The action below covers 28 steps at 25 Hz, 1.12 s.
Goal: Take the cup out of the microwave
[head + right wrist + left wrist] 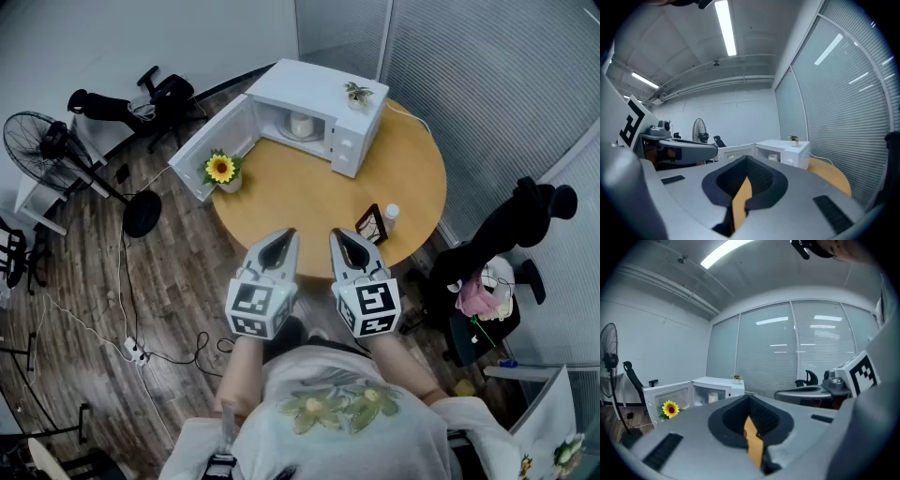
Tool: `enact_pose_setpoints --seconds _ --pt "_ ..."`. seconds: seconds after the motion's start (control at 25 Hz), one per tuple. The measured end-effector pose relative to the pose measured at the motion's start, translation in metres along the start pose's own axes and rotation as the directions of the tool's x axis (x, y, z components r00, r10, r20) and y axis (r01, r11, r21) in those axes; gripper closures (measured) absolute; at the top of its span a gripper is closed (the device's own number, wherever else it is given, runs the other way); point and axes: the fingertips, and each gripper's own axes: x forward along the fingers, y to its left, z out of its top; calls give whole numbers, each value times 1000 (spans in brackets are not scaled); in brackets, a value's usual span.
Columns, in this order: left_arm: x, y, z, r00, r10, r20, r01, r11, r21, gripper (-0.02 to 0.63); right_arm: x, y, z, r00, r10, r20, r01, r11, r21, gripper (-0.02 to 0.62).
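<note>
A white microwave (323,112) stands at the far side of the round wooden table (300,202), its door (211,150) swung wide open to the left. Inside stands a white cup (302,125), also seen in the left gripper view as the cup (713,398) and in the right gripper view as the cup (773,157). My left gripper (278,251) and right gripper (349,248) hover side by side over the table's near edge, far from the microwave. Both point at it, roughly level. Each is shut with nothing between its jaws.
A potted sunflower (222,171) sits by the open door. A small plant (357,93) tops the microwave. A picture frame (371,223) and a small white bottle (391,217) stand near the right gripper. A fan (42,141) and office chairs (525,216) ring the table.
</note>
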Motion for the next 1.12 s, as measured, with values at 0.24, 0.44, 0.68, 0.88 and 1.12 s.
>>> enact_pose_setpoints --seconds 0.24,0.44,0.68,0.88,1.12 --pt "7 2 -4 1000 -3 -9 3 1000 6 601 9 -5 -4 1000 9 -3 -9 1000 8 578" --pt "13 13 -5 1000 -11 -14 12 1000 9 601 23 -4 -9 1000 18 -22 -17 1000 19 577" --pt "28 32 -8 999 -23 -29 23 1000 4 601 47 4 -16 996 62 -68 -60 997 43 491" --pt "42 56 -12 998 -40 -41 40 999 -7 601 73 6 -19 993 57 -99 -52 997 52 367" --pt "61 93 -15 995 -77 -57 75 996 -40 601 113 1 -15 993 18 -118 -10 998 61 367"
